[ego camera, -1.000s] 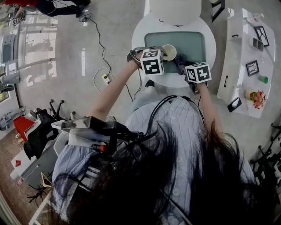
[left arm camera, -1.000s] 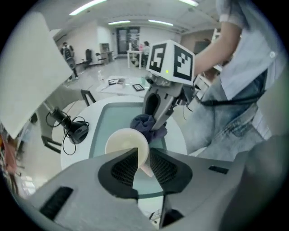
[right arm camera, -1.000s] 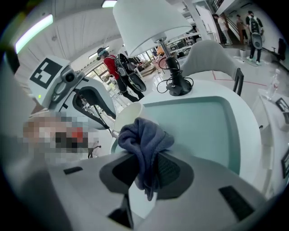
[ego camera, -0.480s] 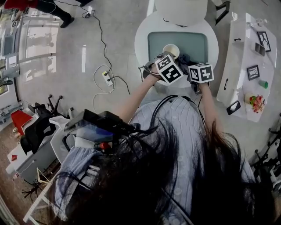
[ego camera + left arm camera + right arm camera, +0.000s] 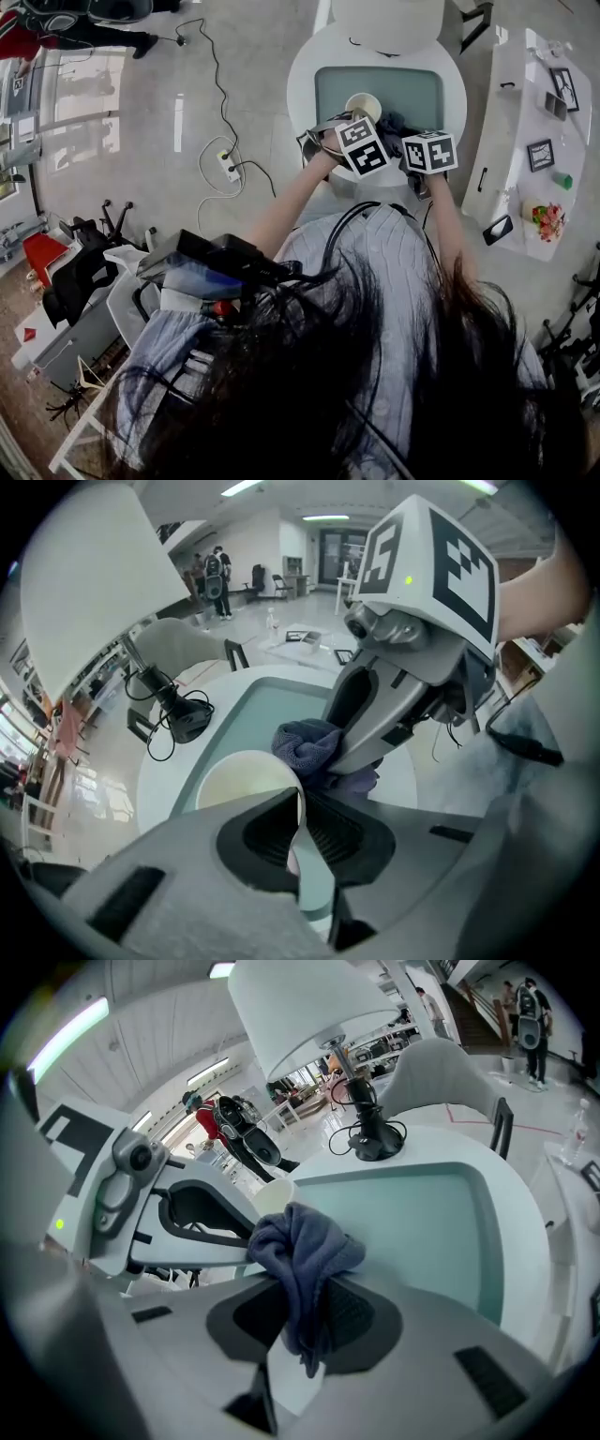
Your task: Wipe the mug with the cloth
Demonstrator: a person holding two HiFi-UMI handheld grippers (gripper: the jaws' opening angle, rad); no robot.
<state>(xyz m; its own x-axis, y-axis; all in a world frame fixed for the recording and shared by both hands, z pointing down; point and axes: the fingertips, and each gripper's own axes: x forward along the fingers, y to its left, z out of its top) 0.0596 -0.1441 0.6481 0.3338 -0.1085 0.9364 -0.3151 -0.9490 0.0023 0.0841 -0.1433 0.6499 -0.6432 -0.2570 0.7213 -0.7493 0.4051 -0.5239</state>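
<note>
A cream mug (image 5: 364, 105) is at the near edge of a teal mat (image 5: 422, 89) on a round white table (image 5: 305, 66). My left gripper (image 5: 298, 806) is shut on the mug's thin wall (image 5: 246, 778), with the rim pinched between the pads. My right gripper (image 5: 305, 1321) is shut on a bunched blue-grey cloth (image 5: 302, 1251). The cloth (image 5: 314, 747) presses against the mug's right side. In the head view the two marker cubes sit side by side, and the cloth (image 5: 394, 124) shows just right of the mug. Both sets of fingertips are hidden there.
A lamp with a white shade (image 5: 386, 21) and a black base (image 5: 183, 719) stands at the table's far side. A white cabinet (image 5: 511, 112) with picture frames runs along the right. Cables and a power strip (image 5: 225, 167) lie on the floor to the left.
Over the last second my left gripper has swung right and turned, bringing the mug up against the cloth. The right gripper has barely shifted.
</note>
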